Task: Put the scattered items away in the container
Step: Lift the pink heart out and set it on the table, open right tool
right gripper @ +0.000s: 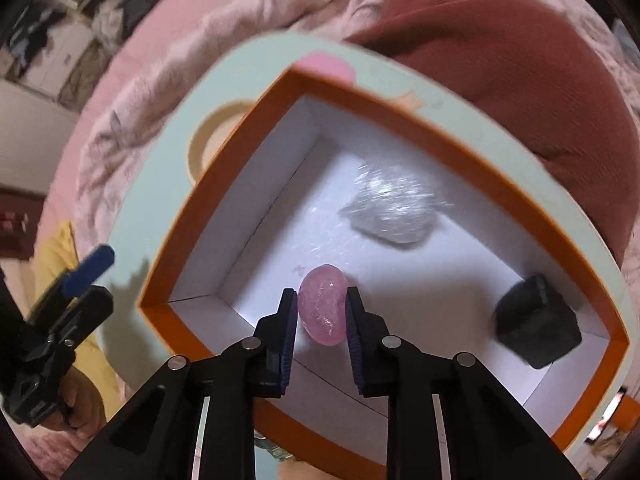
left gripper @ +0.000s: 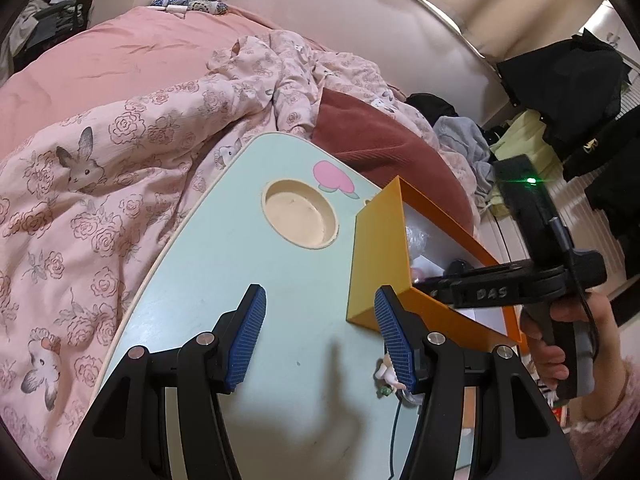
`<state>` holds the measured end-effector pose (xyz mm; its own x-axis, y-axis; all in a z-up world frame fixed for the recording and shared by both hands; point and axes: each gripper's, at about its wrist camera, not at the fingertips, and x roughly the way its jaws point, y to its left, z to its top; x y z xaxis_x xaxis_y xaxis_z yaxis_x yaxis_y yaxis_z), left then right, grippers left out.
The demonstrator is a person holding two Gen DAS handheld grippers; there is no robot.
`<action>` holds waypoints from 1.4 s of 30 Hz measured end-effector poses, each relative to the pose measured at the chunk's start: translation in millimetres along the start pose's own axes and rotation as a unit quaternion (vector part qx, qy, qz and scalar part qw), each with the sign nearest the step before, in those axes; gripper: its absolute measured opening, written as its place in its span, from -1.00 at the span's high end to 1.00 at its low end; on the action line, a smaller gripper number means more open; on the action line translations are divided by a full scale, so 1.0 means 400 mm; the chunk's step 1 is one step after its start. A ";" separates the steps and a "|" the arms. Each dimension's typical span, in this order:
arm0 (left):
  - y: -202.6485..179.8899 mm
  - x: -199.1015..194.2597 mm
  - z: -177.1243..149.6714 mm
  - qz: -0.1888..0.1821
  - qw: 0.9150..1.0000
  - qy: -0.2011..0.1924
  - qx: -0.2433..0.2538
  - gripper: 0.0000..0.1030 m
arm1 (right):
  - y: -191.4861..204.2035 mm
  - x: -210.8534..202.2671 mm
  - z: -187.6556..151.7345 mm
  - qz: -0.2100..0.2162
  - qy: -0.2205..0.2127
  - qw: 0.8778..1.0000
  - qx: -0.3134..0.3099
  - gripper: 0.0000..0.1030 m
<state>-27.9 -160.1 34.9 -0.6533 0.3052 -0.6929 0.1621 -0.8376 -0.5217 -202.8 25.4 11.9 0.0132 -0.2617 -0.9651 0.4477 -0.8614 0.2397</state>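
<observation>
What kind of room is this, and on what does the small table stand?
Most likely a bedroom. The pale green lap table with the orange box stands on a bed covered by a pink rabbit-print quilt, beside a dark red pillow. Clothes hang nearby.

You can read only one marking, the raised letters "DAS" on the black body of the right gripper (left gripper: 490, 293) you hold over the orange box (left gripper: 380, 256).
</observation>
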 end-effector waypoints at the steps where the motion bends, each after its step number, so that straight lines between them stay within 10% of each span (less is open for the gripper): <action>1: 0.000 -0.002 0.000 -0.002 1.000 -0.001 -0.001 -0.12 | -0.019 -0.024 -0.010 0.026 -0.014 0.999 0.015 0.58; 9: -0.034 -0.007 -0.022 -0.010 0.999 0.012 0.031 -0.12 | -0.076 -0.241 -0.246 0.111 -0.133 0.985 0.027 0.59; 21: -0.147 0.015 -0.150 0.001 0.989 0.074 0.130 -0.12 | -0.163 -0.056 -0.580 0.182 -0.139 0.956 0.183 0.58; 24: -0.157 0.026 -0.179 0.006 0.988 0.087 0.131 -0.12 | -0.154 -0.069 -0.607 0.125 -0.182 0.957 0.188 0.47; 28: -0.188 0.020 -0.226 0.035 0.981 0.088 0.172 -0.12 | -0.138 -0.117 -0.660 0.064 -0.253 0.946 0.190 -0.21; 42: -0.254 0.036 -0.317 0.098 0.962 0.048 0.249 -0.34 | 0.000 -0.047 -0.706 -0.149 -0.259 0.949 0.101 -0.47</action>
<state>40.2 -13.0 15.0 -0.5714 0.1403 -0.8086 -0.1149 -0.9893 -0.0905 49.5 153.0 0.2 -0.5524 -0.1279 -0.8237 0.1816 -0.9829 0.0308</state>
